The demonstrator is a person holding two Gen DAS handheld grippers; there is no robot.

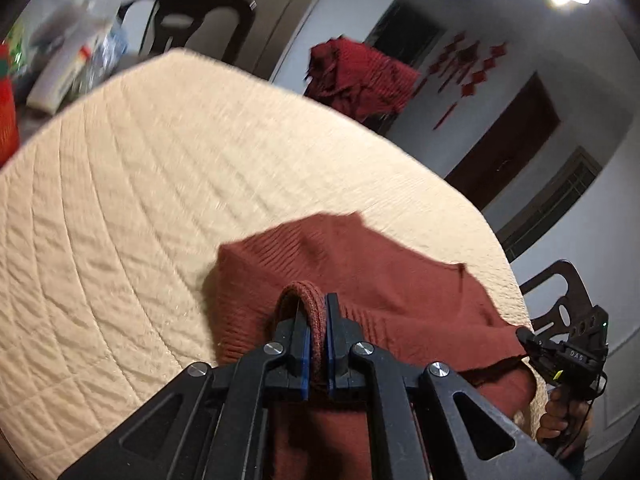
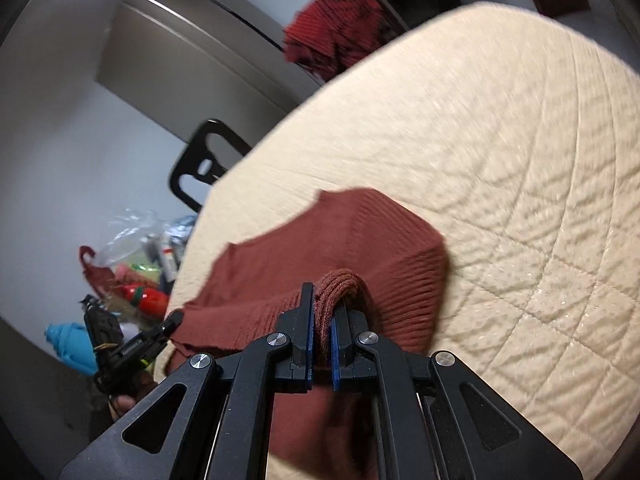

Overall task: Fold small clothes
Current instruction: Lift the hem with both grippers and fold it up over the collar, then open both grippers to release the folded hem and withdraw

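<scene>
A rust-red ribbed knit garment (image 1: 360, 256) lies partly on a cream quilted cover (image 1: 160, 200), its near edge lifted. My left gripper (image 1: 315, 308) is shut on a folded bit of that edge. At the far right of the left wrist view, my right gripper (image 1: 524, 334) pinches the garment's other corner, with a hand on its handle. In the right wrist view the same garment (image 2: 340, 232) spreads ahead, and my right gripper (image 2: 323, 300) is shut on its ribbed hem. My left gripper (image 2: 174, 318) holds the far corner at the left. The part of the garment below the grippers is hidden.
A heap of darker red cloth (image 1: 360, 76) (image 2: 336, 28) sits beyond the cover's far edge. Dark chairs (image 1: 200, 12) (image 1: 560, 300) (image 2: 204, 164) stand around it. Bags and bottles (image 2: 140, 272) clutter the side. The quilted cover (image 2: 500, 140) stretches wide beyond the garment.
</scene>
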